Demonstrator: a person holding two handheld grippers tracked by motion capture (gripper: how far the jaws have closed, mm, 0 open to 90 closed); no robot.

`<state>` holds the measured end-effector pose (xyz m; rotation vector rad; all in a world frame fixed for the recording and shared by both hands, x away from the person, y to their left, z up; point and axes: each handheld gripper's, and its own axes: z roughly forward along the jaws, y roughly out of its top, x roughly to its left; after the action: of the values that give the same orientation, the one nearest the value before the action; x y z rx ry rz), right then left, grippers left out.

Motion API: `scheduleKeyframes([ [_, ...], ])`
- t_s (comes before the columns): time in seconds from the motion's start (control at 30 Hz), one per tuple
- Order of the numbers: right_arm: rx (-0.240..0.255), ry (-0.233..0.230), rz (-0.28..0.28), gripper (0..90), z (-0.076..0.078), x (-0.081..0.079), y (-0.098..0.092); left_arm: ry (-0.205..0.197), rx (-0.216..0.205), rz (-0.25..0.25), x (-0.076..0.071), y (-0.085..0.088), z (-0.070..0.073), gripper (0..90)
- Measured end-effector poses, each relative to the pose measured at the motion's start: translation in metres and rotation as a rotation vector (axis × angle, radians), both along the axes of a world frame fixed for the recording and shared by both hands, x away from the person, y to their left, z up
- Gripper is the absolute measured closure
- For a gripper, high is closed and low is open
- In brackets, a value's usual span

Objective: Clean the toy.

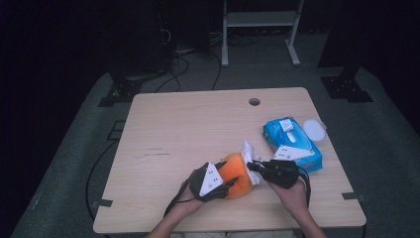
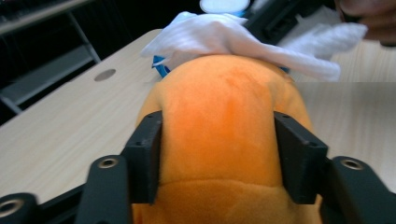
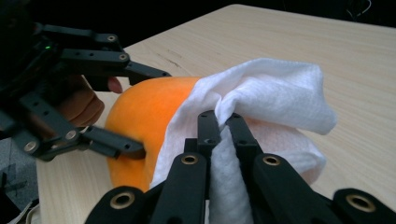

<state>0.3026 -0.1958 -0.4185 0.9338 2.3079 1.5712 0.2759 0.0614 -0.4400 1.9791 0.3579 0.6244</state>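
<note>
With your left hand-held gripper (image 2: pixel 217 154) clamped across the soft, yielding orange plush toy (image 2: pixel 224 135) above the bench (image 1: pixel 173 129), keep your right hand-held gripper (image 3: pixel 223 122) pinched on the limp white wipe (image 3: pixel 275 93) (light, easily torn) draped just beyond its tips.

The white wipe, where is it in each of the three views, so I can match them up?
High view: the white wipe sits low, right of centre, between the grippers.
Left gripper view: top centre, draped over the toy's far end.
Right gripper view: centre, pinched in the right gripper.
Shared landmark: the orange plush toy under it.
</note>
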Motion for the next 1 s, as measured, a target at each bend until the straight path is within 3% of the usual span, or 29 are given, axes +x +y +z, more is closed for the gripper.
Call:
scheduleKeyframes([
  [0.07,-0.010,0.018,0.004,85.5,-0.006,0.001,-0.001,0.037,-0.032,-0.020,0.003,0.002,0.002,32.8],
  [0.17,-0.051,-0.005,0.032,85.5,-0.009,-0.004,0.002,0.121,-0.138,-0.002,0.011,0.010,0.007,16.3],
  [0.23,-0.041,-0.012,0.066,85.6,-0.008,-0.007,0.004,0.189,-0.151,0.003,0.016,0.014,0.005,15.3],
  [0.27,-0.048,-0.022,0.071,85.5,-0.007,-0.009,0.005,0.196,-0.143,-0.008,0.016,0.015,0.002,26.0],
  [0.33,-0.061,-0.023,0.054,85.5,-0.007,-0.007,0.006,0.191,-0.133,0.000,0.014,0.013,-0.002,32.8],
  [0.5,-0.030,0.060,-0.051,85.5,-0.016,0.005,-0.008,0.148,-0.105,0.000,0.006,0.007,-0.003,34.8],
  [0.73,-0.019,-0.006,0.008,85.4,-0.001,-0.003,0.008,0.125,-0.085,-0.020,0.001,0.003,-0.001,33.9],
  [0.8,-0.031,0.000,0.032,85.5,-0.004,-0.004,0.008,0.158,-0.109,-0.034,0.006,0.008,0.006,25.6],
  [0.83,-0.051,-0.013,0.058,85.5,-0.005,-0.008,0.008,0.173,-0.125,-0.023,0.009,0.011,0.009,14.2],
  [0.9,-0.059,-0.026,0.074,85.5,-0.004,-0.011,0.008,0.219,-0.158,0.000,0.014,0.018,0.010,9.0],
  [1.0,-0.070,-0.046,0.116,85.5,-0.004,-0.017,0.008,0.322,-0.164,-0.030,0.020,0.021,0.002,6.4],
])
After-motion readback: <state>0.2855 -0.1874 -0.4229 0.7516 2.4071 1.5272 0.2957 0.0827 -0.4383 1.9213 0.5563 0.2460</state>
